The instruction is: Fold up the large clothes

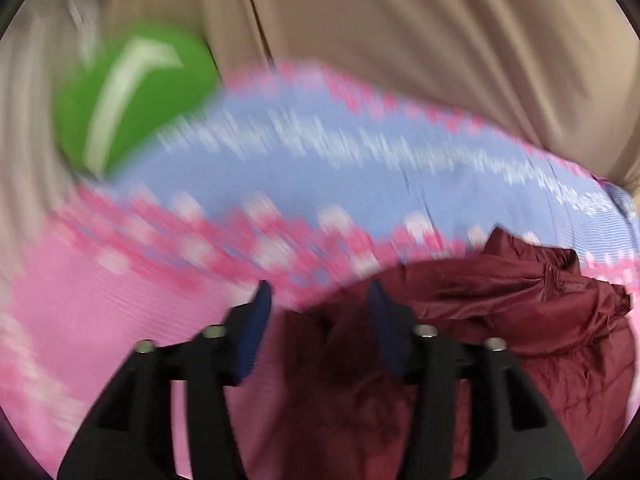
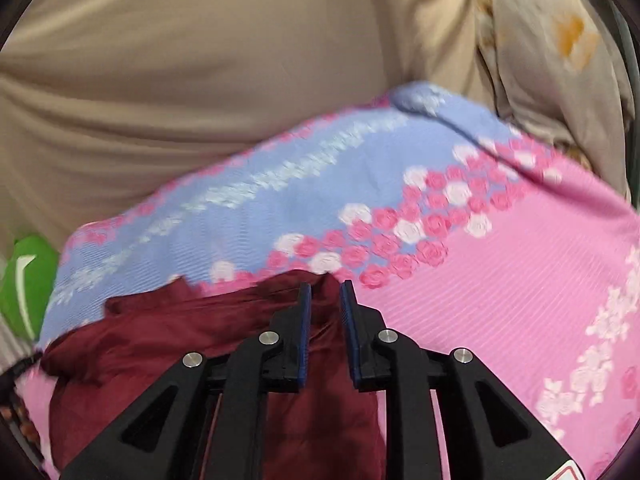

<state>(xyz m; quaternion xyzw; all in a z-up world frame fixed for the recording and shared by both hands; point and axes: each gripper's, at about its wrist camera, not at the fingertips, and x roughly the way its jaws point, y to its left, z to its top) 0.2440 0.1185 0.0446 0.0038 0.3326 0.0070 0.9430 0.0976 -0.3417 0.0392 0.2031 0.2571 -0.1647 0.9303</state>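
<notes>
A crumpled maroon jacket lies on a pink and blue flowered bedspread. My left gripper is open, its fingers wide apart above the jacket's left edge; this view is blurred. In the right wrist view the jacket lies bunched at the lower left. My right gripper has its fingers close together with a fold of the maroon cloth between the blue pads.
A beige sheet covers the surface beyond the bedspread. A green object with a white stripe sits at the far left and also shows in the right wrist view. A pale printed cloth is bunched at the far right.
</notes>
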